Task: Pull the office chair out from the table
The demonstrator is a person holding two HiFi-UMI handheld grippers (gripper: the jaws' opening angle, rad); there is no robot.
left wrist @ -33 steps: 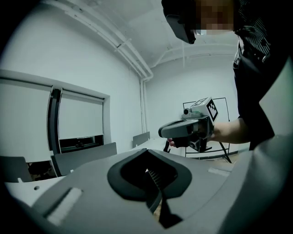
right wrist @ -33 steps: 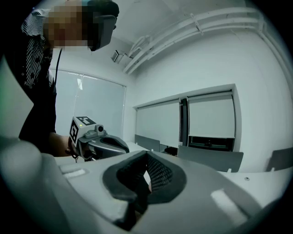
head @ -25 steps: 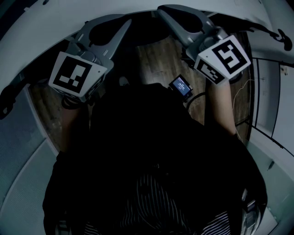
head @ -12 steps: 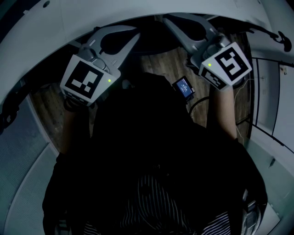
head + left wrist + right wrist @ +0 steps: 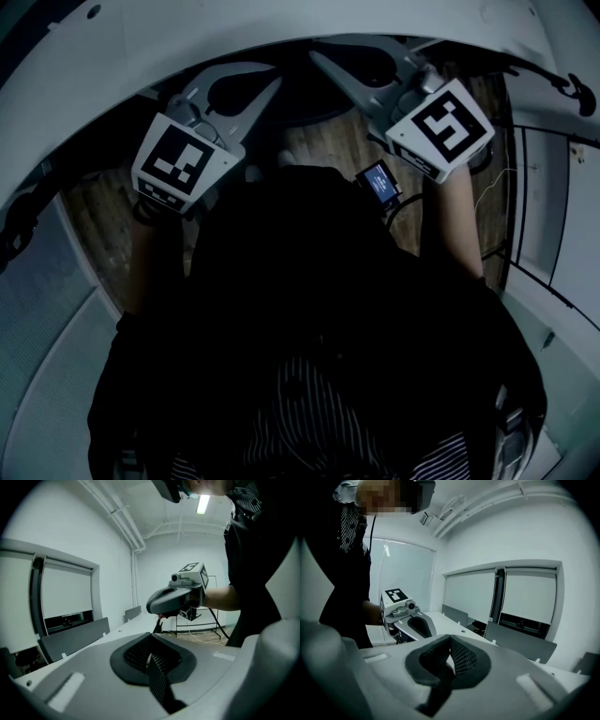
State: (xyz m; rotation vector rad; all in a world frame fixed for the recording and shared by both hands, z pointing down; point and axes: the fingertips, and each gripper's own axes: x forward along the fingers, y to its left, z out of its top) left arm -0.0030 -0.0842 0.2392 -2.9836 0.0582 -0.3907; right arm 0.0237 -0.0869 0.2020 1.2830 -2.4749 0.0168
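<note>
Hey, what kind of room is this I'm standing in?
Most likely an office or meeting room: a long white table, grey divider panels standing along it, and roller blinds behind.

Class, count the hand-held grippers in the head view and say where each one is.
2. The left hand-held gripper is at upper left and the right hand-held gripper at upper right. Both are shut, and their tips converge near the top centre. None looks hidden.
</note>
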